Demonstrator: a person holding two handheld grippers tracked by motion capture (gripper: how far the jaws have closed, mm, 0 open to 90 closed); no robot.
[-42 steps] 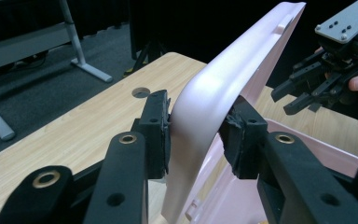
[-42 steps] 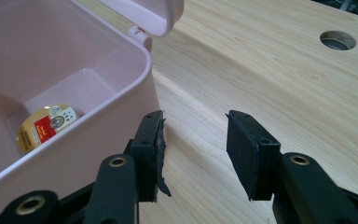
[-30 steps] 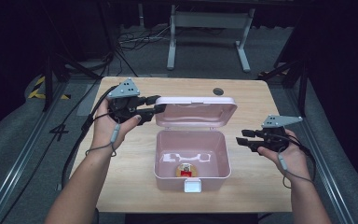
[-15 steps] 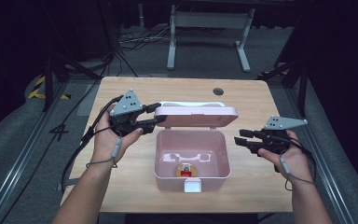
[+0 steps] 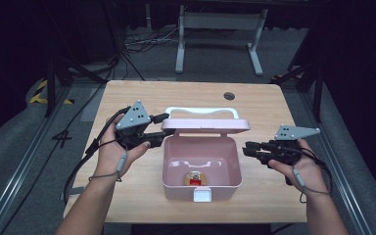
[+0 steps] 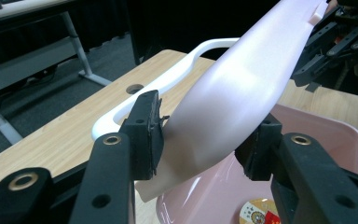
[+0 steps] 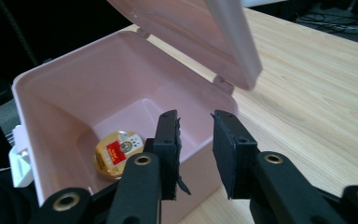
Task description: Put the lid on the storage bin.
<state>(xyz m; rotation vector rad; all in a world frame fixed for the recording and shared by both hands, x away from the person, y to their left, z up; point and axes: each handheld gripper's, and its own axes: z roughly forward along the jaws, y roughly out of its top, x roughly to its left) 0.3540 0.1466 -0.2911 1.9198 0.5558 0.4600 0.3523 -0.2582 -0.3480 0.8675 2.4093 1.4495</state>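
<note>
Left gripper (image 5: 155, 131): at the left end of the lid (image 5: 205, 125), fingers (image 6: 142, 135) set either side of the lid's left edge, seemingly clamped on it; contact on the far finger not fully clear in the left gripper view. Held in the left hand (image 5: 120, 152).

Lid: pink, half lowered, hinged along the back of the box, long axis running left to right across the desk. Tilted forward over the opening, front lip well above the front rim. White handle (image 5: 201, 111) lying flat behind it on the desk.

Box (image 5: 200, 164): pink, open-topped, standing near the middle of the desk (image 5: 142, 93), long side parallel to the front edge. White latch (image 5: 202, 195) at the front wall, hanging free. One small round tin (image 5: 195, 178) with a red label on the floor of the box, toward the front.

Right gripper (image 5: 249, 148): just beside the right wall of the box, not touching it, fingers (image 7: 230, 149) apart with nothing between them, pointing left toward the box. Held in the right hand (image 5: 301, 169).

Governing relation: lid directly in the left fingers, free travel lying downward and forward about the back hinge; left hand the nearer and the only one engaged. Likely next need: lid brought down onto the rim, latch side then nearest the front edge, about equally near either hand.
</note>
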